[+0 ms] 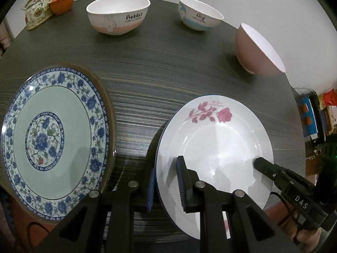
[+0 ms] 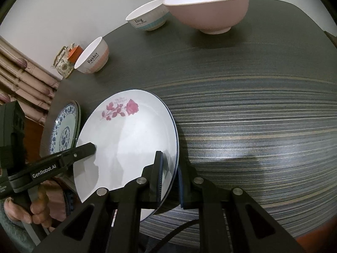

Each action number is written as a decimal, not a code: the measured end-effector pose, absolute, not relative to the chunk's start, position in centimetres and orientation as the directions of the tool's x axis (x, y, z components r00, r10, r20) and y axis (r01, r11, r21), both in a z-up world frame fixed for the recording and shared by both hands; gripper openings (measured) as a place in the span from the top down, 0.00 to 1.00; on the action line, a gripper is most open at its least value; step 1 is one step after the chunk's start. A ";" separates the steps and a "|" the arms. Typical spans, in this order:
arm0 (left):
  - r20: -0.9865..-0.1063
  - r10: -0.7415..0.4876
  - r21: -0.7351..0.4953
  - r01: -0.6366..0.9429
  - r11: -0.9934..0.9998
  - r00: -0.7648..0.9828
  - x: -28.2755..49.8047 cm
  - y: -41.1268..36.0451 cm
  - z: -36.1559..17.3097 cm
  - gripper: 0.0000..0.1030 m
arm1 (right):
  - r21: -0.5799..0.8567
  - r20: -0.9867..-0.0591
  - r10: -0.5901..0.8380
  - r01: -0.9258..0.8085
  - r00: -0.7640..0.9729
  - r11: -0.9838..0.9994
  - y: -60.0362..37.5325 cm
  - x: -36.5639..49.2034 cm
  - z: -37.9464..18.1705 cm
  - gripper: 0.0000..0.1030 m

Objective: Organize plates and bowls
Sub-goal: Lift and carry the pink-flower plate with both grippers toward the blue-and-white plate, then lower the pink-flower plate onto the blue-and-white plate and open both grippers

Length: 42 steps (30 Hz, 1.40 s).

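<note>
Gripping opposite rims of the rose plate, left jaws, right jaws, bare table beyond.

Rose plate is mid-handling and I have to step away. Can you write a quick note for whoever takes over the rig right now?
Left gripper: shut on the left rim of the rose plate.
Right gripper: shut on the same plate's right rim.
The rose plate is held over the near part of the table; a dark-rimmed edge shows right beneath it, possibly a second plate.
The blue floral plate lies apart at the left, seemingly on another plate.
Rabbit bowl, Dog bowl and pink bowl stand separately at the far side.
Done: no bowls stacked.
Left: place the rose plate, likely with the blue floral one, then nest the bowls.
</note>
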<state>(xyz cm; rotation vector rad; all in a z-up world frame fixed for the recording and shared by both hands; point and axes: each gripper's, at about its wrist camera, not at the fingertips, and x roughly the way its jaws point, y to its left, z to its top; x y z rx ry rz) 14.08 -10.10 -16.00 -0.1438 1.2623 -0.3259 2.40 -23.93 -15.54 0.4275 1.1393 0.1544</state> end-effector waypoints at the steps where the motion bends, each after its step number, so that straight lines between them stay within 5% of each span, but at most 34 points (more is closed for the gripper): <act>1: -0.908 -0.319 -0.284 0.161 0.945 0.270 14.0 -9.9 -15.8 0.82 | 0.404 -0.845 0.331 0.094 0.420 0.910 -23.9 2.4 -15.4 0.88; 22: -0.869 -0.316 -0.320 0.056 0.946 0.381 12.7 -0.2 -11.2 0.82 | 0.390 -0.820 0.349 -0.004 0.453 0.921 -18.9 4.7 -11.1 0.88; 42: -0.874 -0.201 -0.318 -0.206 0.925 0.443 11.1 13.0 -11.6 0.82 | 0.373 -0.820 0.411 -0.172 0.398 0.912 -7.2 8.6 -10.2 0.87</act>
